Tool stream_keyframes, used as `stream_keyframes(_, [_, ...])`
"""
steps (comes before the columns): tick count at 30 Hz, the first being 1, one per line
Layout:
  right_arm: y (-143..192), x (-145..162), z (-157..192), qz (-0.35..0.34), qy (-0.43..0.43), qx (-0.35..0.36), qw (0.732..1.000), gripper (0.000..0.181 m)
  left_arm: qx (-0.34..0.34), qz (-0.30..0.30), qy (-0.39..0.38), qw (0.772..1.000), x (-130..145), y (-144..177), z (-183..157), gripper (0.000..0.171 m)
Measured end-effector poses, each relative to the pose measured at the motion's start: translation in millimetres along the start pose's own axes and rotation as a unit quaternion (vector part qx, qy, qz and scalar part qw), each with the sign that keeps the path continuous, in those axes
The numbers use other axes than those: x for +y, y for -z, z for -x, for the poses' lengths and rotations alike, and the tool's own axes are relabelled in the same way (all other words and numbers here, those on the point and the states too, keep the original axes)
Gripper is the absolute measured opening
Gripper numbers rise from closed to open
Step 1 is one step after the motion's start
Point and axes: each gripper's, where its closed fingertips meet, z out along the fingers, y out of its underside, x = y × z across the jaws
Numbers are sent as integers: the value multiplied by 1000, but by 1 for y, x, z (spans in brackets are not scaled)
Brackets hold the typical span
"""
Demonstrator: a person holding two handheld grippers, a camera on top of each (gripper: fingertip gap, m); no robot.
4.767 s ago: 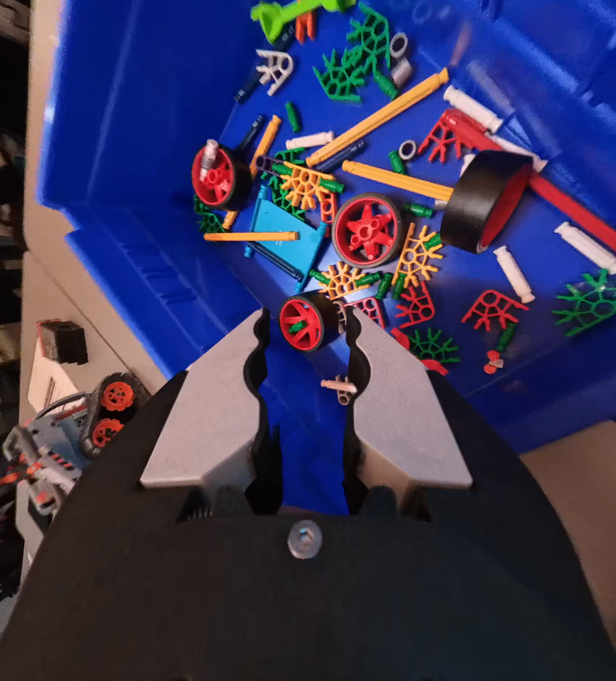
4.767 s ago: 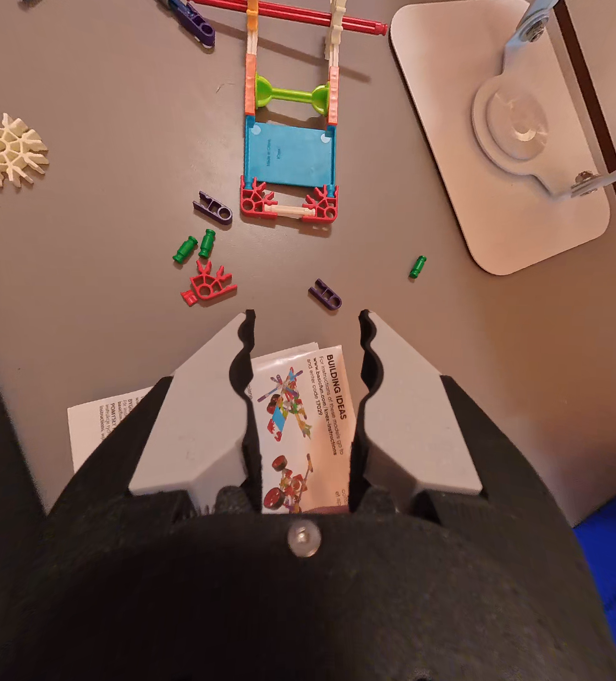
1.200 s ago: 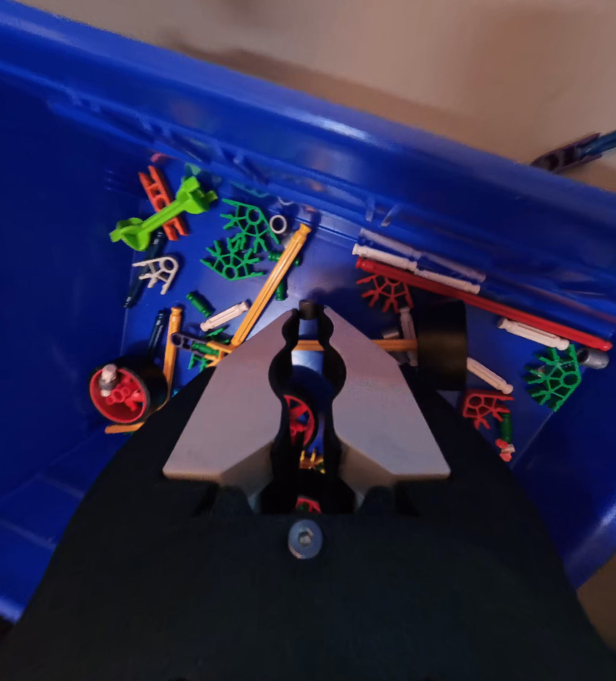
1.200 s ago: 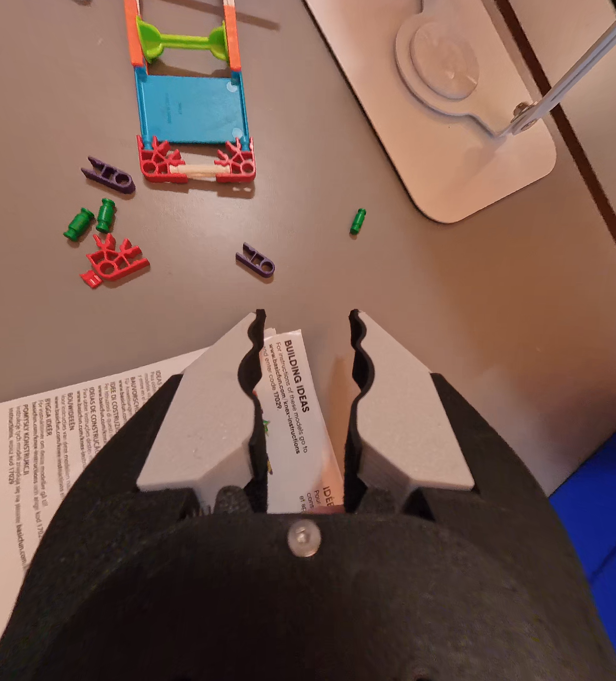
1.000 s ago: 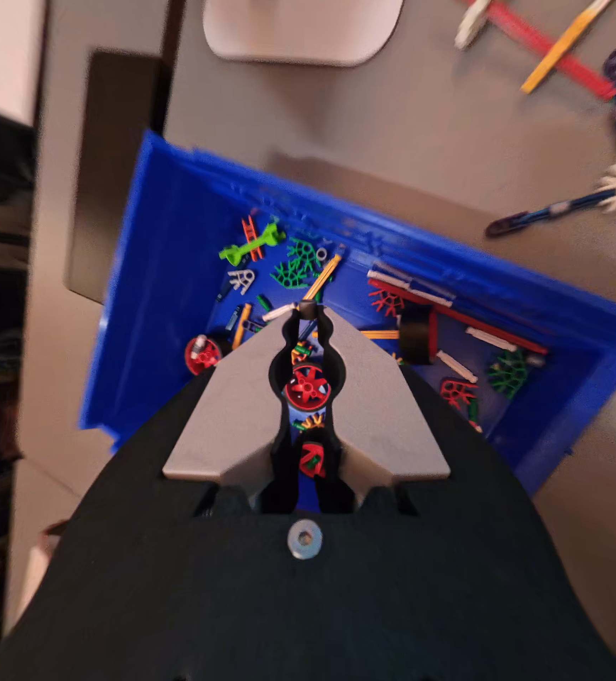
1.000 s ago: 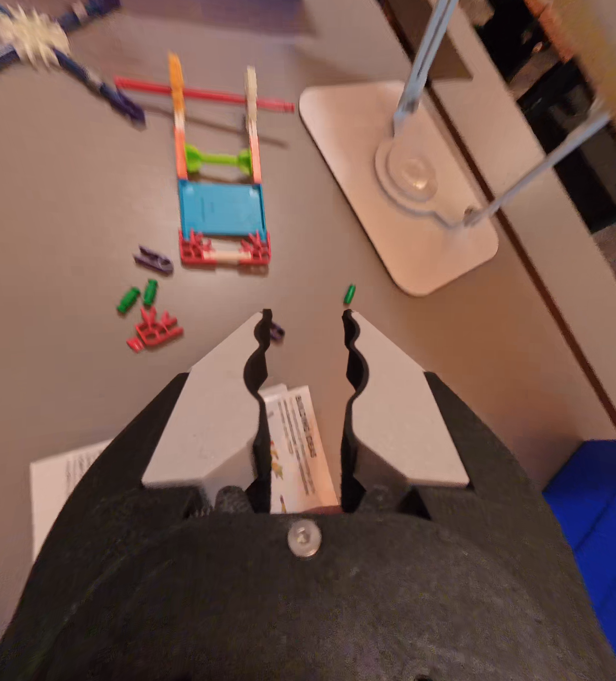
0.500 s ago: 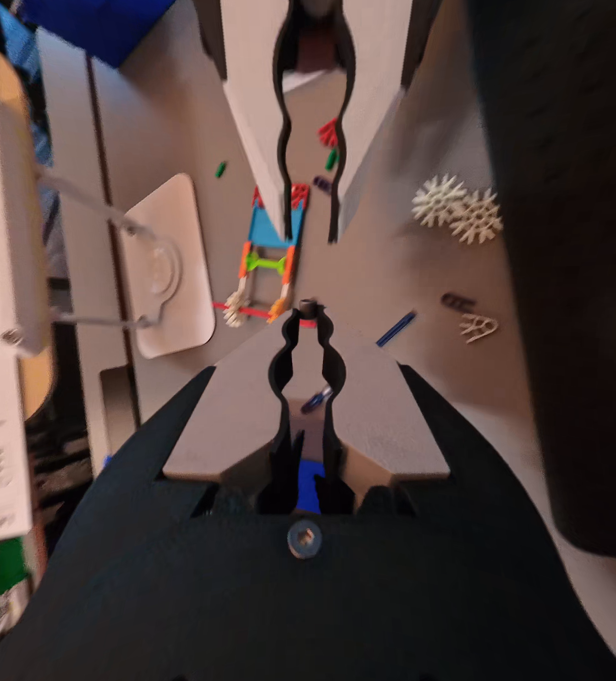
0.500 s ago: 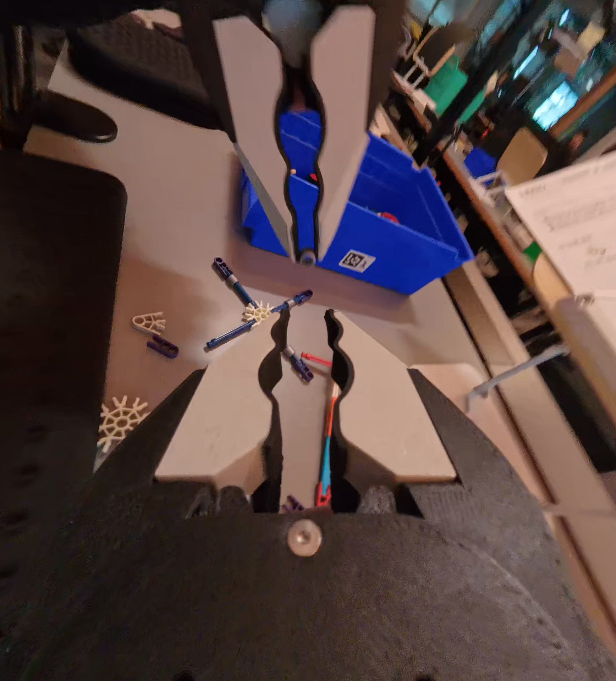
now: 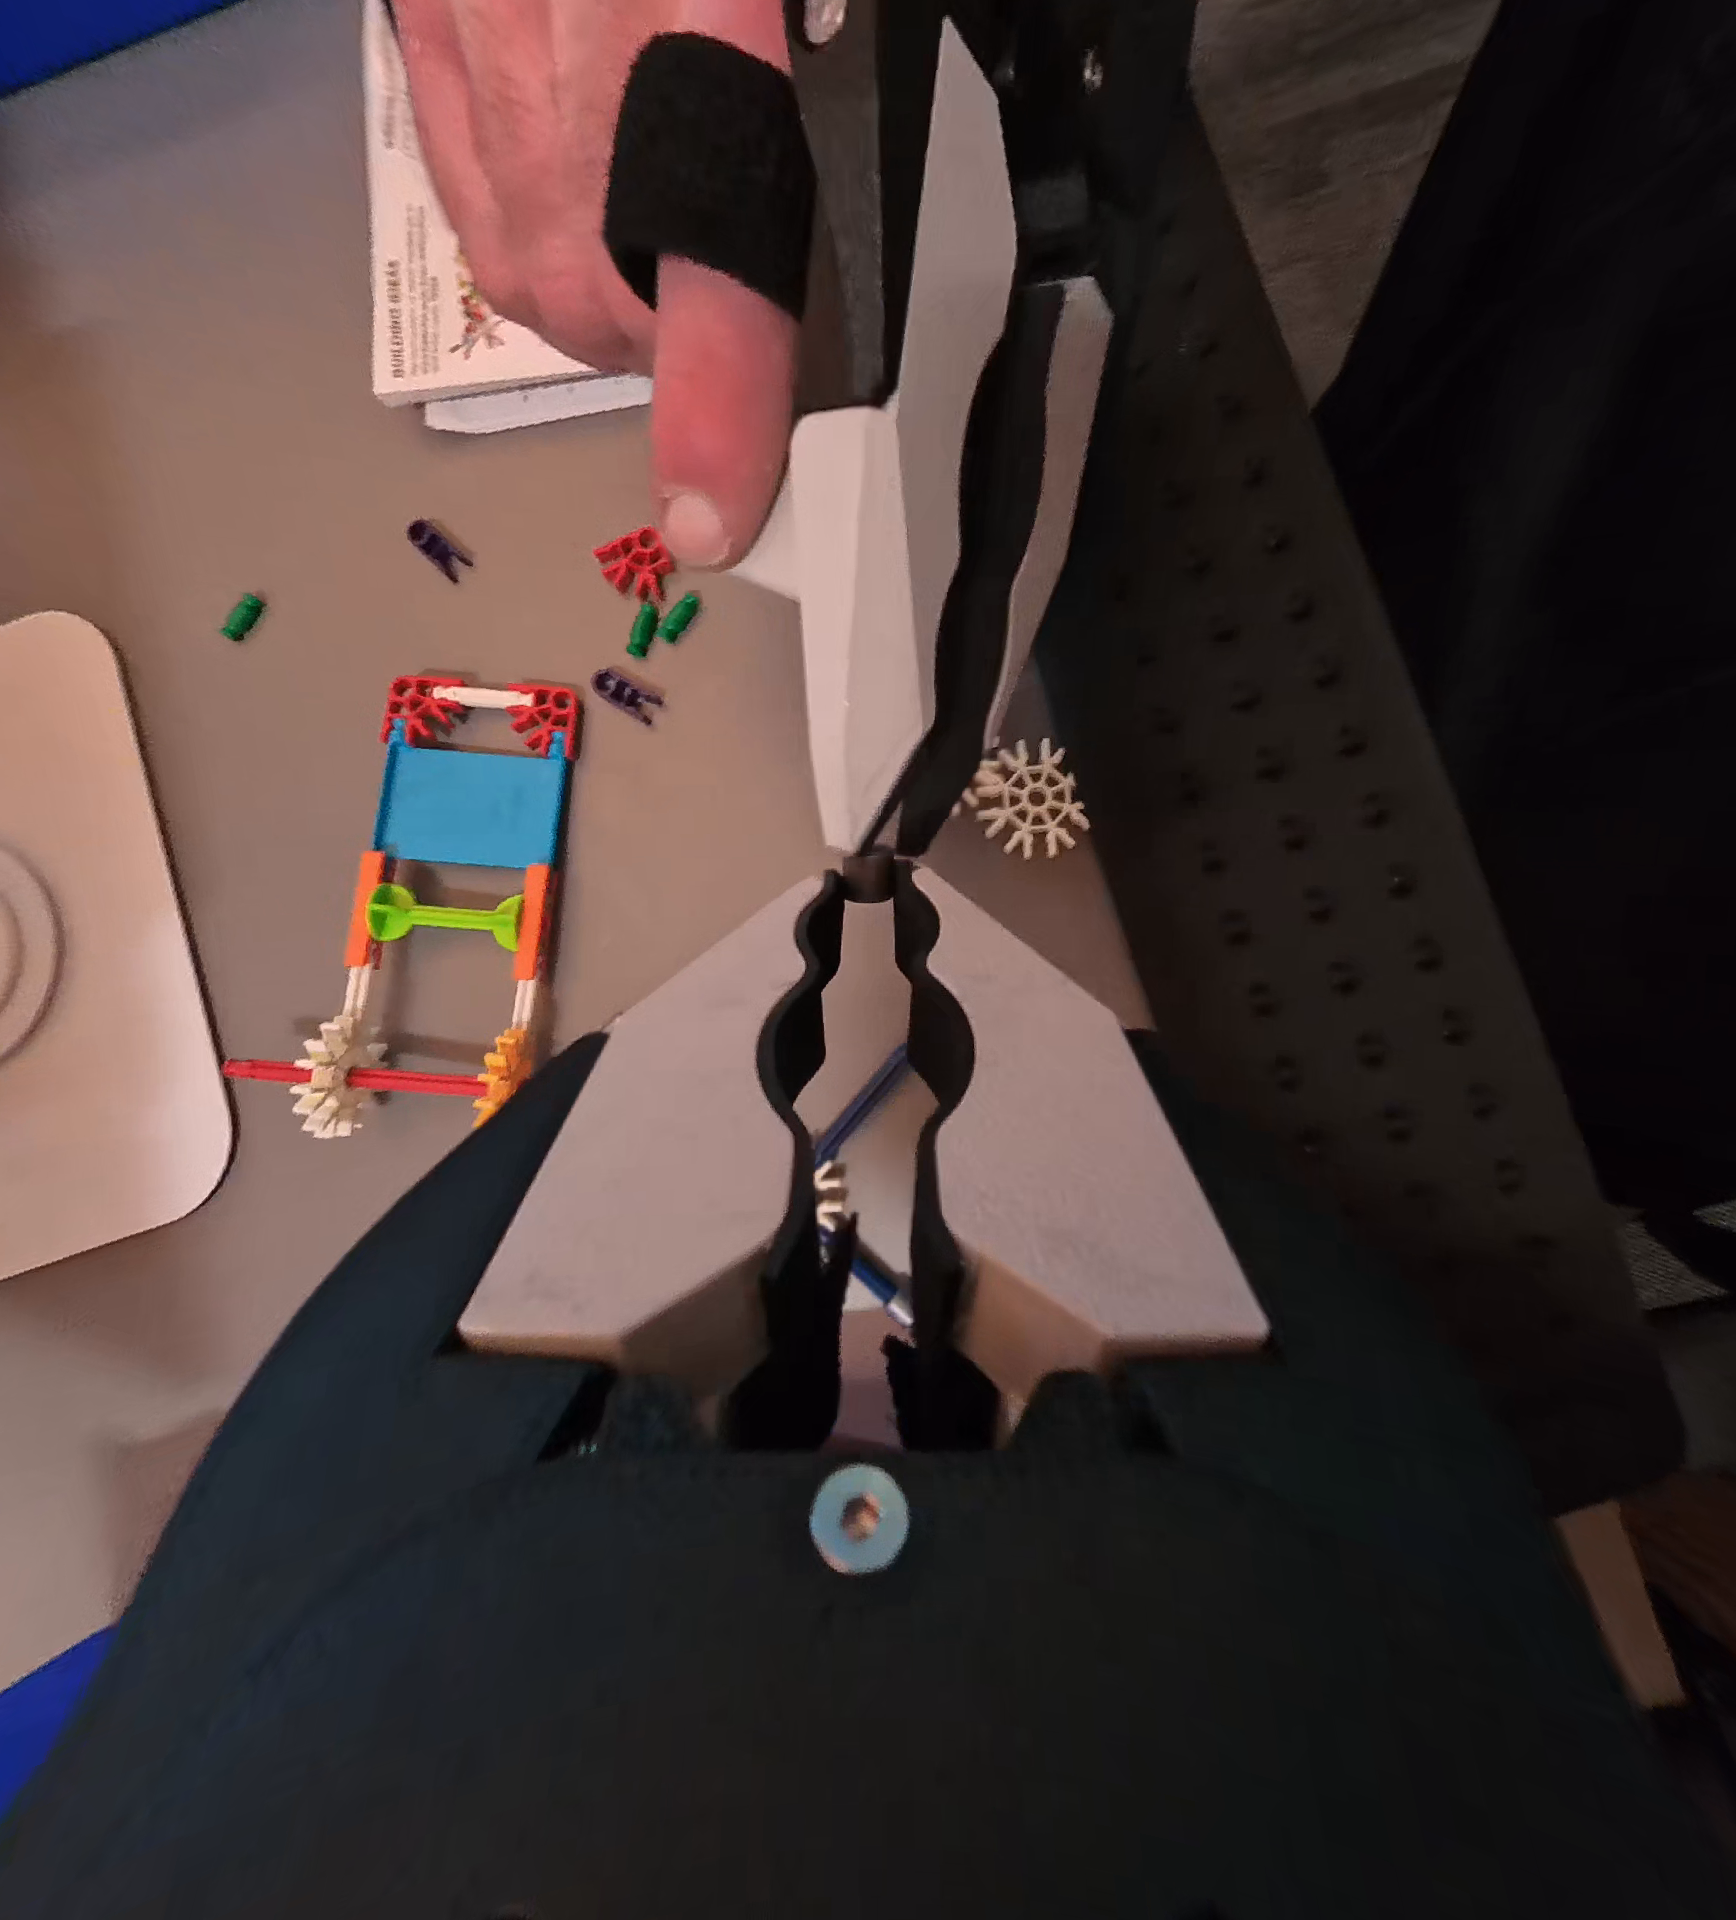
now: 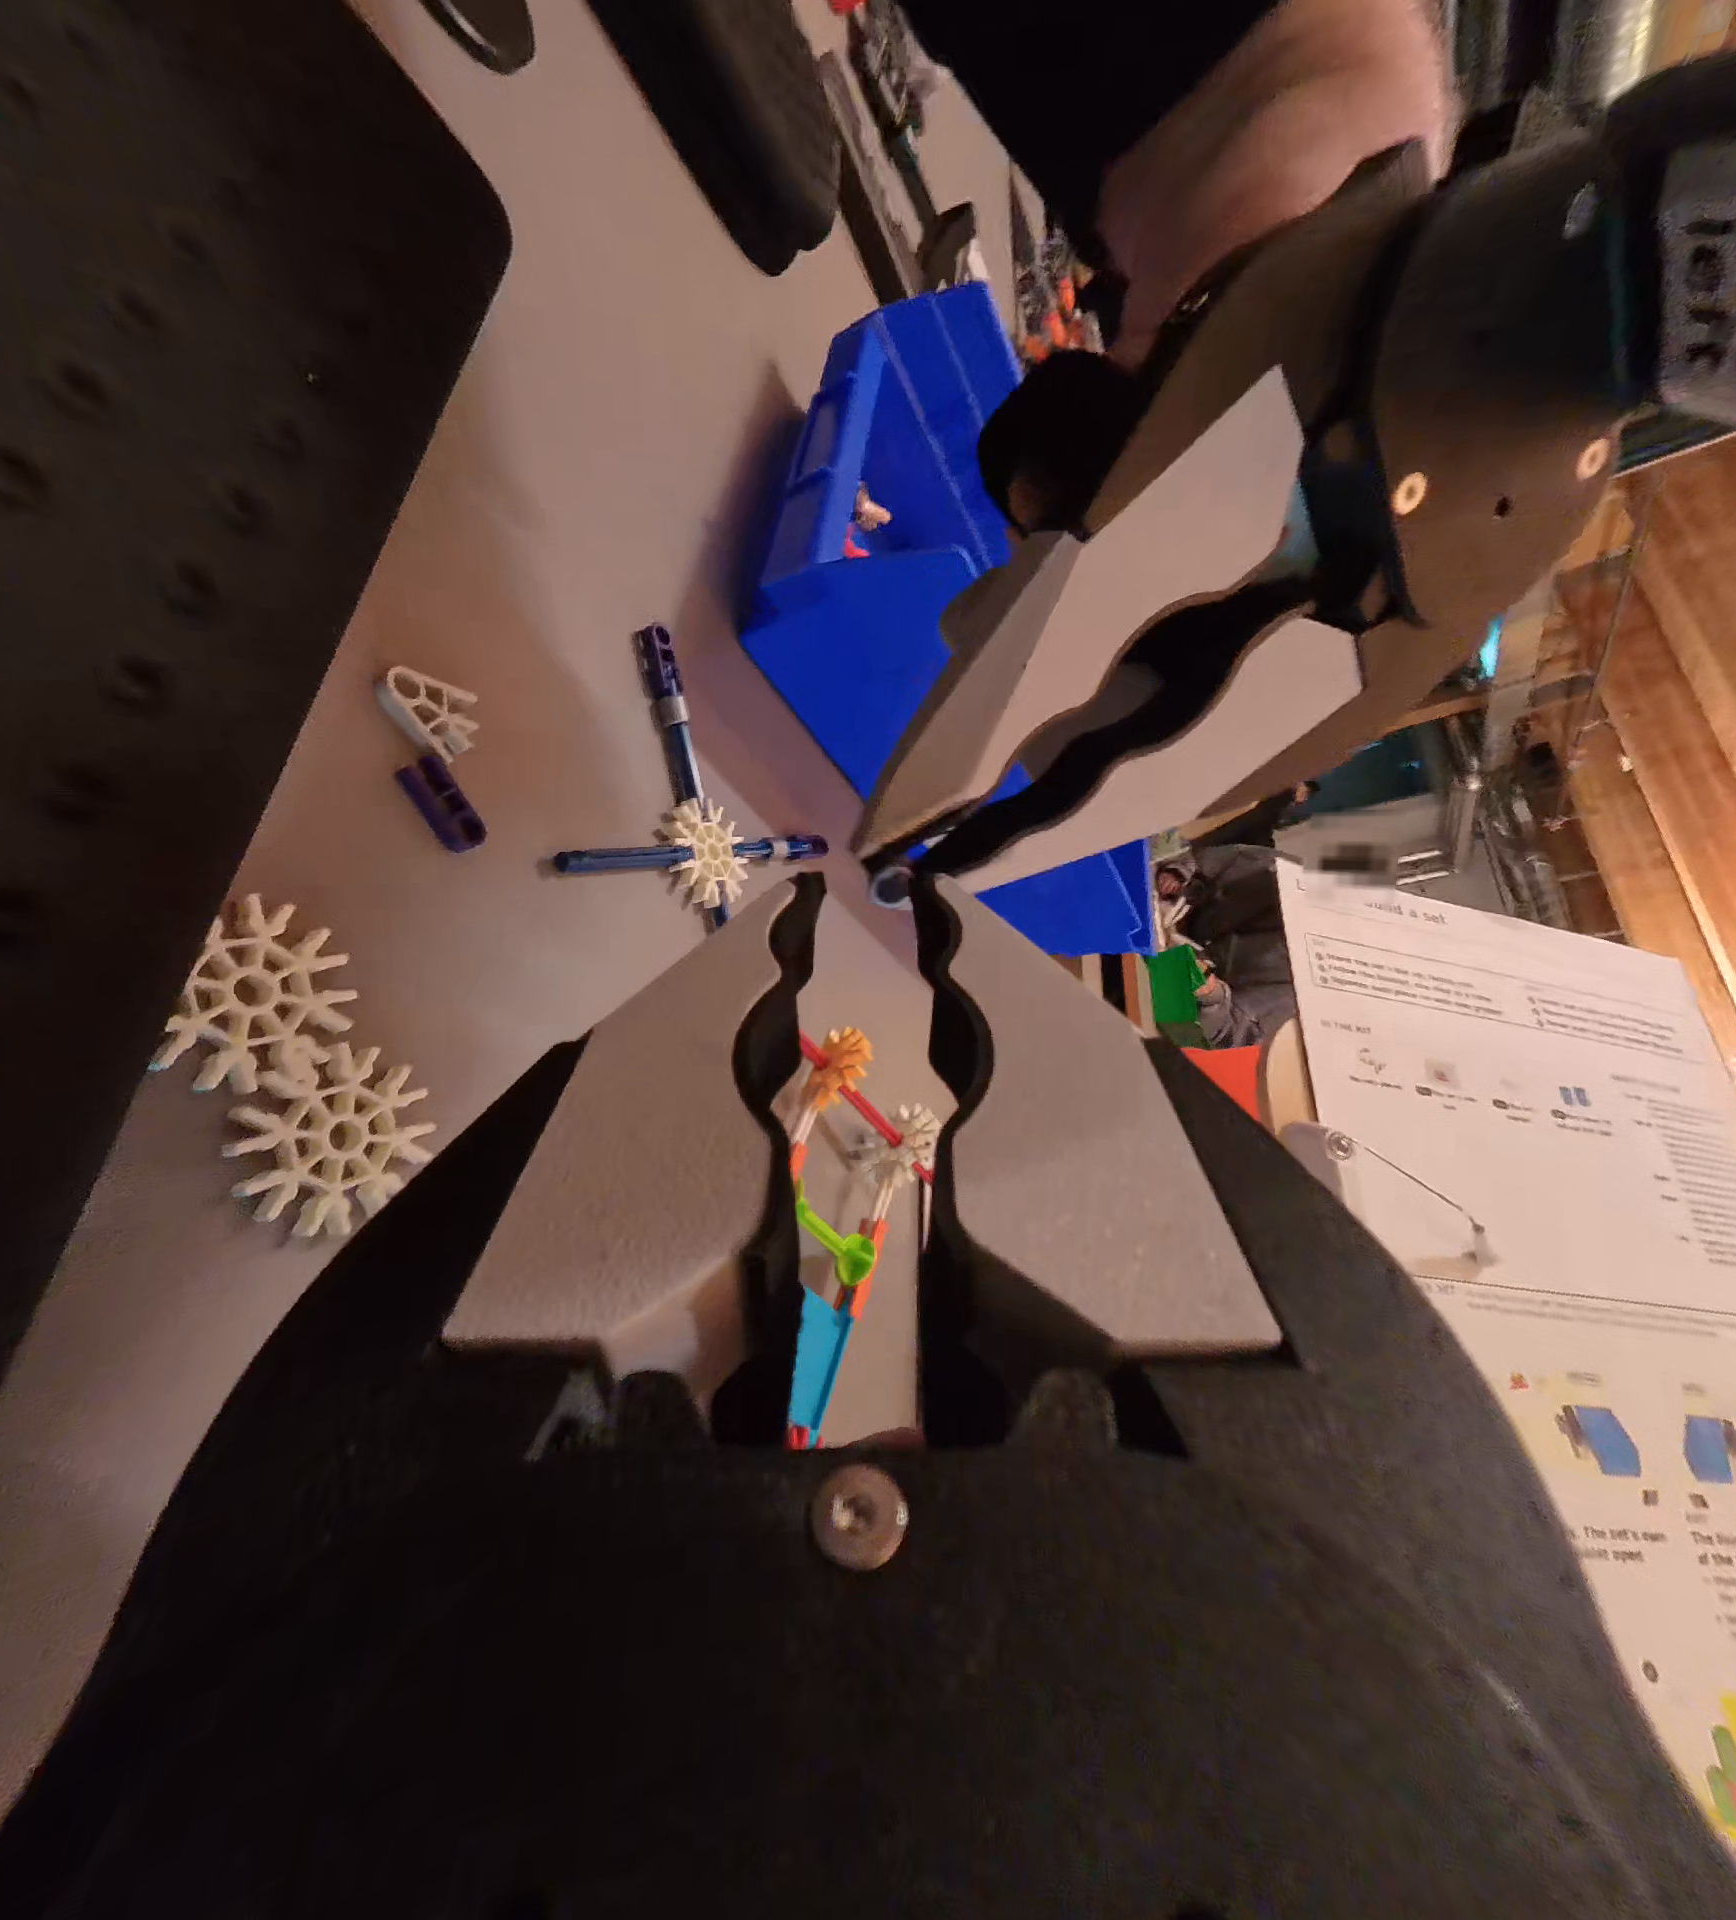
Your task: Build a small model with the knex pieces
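Note:
My left gripper (image 9: 869,878) is shut on a small dark ring spacer (image 9: 869,871) at its very tips, above the grey table (image 9: 168,468). My right gripper (image 10: 864,883) is narrowly open, and its tips meet the left gripper's tips nose to nose. In the right wrist view the ring spacer (image 10: 890,888) sits by my right fingertip, pinched by the left gripper (image 10: 900,857), which comes in from the upper right. A hand (image 9: 573,187) holds the right gripper (image 9: 885,831). A partly built toy frame with a blue panel (image 9: 469,810) lies on the table to the left, also seen between my right fingers (image 10: 822,1340).
Loose red (image 9: 635,561), green (image 9: 661,623) and purple (image 9: 625,691) pieces and a booklet (image 9: 448,312) lie beyond the frame. White snowflake connectors (image 10: 261,997), a blue rod cross (image 10: 703,852), a blue bin (image 10: 874,623), a stand base (image 9: 43,935), a black perforated chair (image 9: 1363,727). The tips of both grippers are at nearly the same place.
The left gripper closed on the ring spacer in the blue bin, lifted it out and carried it over the table. The right gripper left the booklet, narrowed its jaws and swung up to face it.

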Motion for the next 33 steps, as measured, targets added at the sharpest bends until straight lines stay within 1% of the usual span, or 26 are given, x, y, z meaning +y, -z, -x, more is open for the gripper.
stream_keyframes(2, [1,-1,-2,0,7,10,1000,15,6,3,0,1000,-2,-2,0,7])
stream_keyframes(5, [0,-4,3,-1,16,3,1000,18,23,10,3,1000,-3,-6,-3,7])
stream_keyframes(6, [0,-3,4,3,20,4,1000,17,27,15,4,1000,-1,-7,-4,8])
stream_keyframes(8, [1,-1,4,6,20,3,1000,9,34,11,8,999,-3,-7,-4,7])
stream_keyframes(15, [3,-4,2,1,5,5,1000,7,67,-1,34,997,-6,-5,-7,8])
stream_keyframes(16, [4,-4,1,1,-5,4,1000,7,67,-4,38,997,-7,-4,-6,8])
stream_keyframes(18, [5,2,-3,8,-25,9,1000,6,36,-13,56,998,-8,0,2,9])
stream_keyframes(19, [6,4,-5,6,-36,8,999,6,16,-7,69,997,-5,4,7,15])
stream_keyframes(21, [9,10,-8,1,-65,8,998,7,-34,57,93,993,20,11,12,29])
stream_keyframes(22, [9,15,-9,4,-76,7,997,7,-49,88,103,990,32,14,9,33])
stream_keyframes(23, [9,19,-10,8,-84,8,996,7,-75,115,119,983,43,15,8,34])
stream_keyframes(24, [10,23,-11,10,-94,8,995,6,-116,150,131,973,57,18,11,37])
stream_keyframes(25, [10,25,-12,9,-107,7,994,7,-139,182,139,963,70,18,7,38])
stream_keyframes(26, [11,26,-13,5,-120,5,993,6,-149,199,154,956,79,16,0,39])
stream_keyframes(28, [13,26,-15,-1,-136,4,991,6,-189,223,192,937,97,11,-7,39])
stream_keyframes(30, [13,26,-15,-8,-153,-1,988,7,-211,245,225,919,119,5,-15,39])
stream_keyframes(31, [13,26,-15,-11,-157,-3,987,7,-221,245,246,912,129,1,-17,39])
stream_keyframes(33, [12,25,-13,-12,-158,-7,987,7,-225,237,277,904,143,-9,-20,37])
